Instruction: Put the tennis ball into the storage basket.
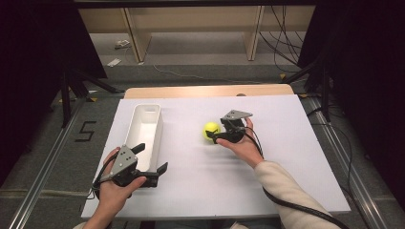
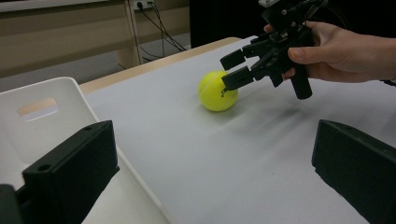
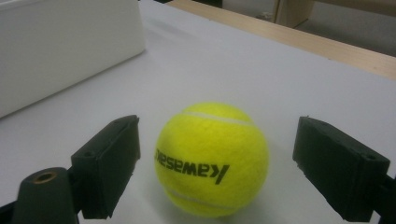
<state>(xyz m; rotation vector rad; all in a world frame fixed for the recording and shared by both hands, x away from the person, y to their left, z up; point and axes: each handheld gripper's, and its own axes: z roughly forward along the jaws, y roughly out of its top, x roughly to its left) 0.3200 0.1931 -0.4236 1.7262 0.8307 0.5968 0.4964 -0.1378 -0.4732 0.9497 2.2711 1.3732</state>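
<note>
With its jaws spread wide around the yellow felt tennis ball point(image 3: 211, 160), the right gripper point(image 1: 213, 134) has yet to close; the ball sits right of the white plastic bin point(image 1: 144, 135), where the open left gripper point(image 1: 152, 160) waits.

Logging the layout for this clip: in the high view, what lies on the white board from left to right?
Left hand-held gripper → white bin → yellow tennis ball → right hand-held gripper, jaws open beside the ball.
</note>
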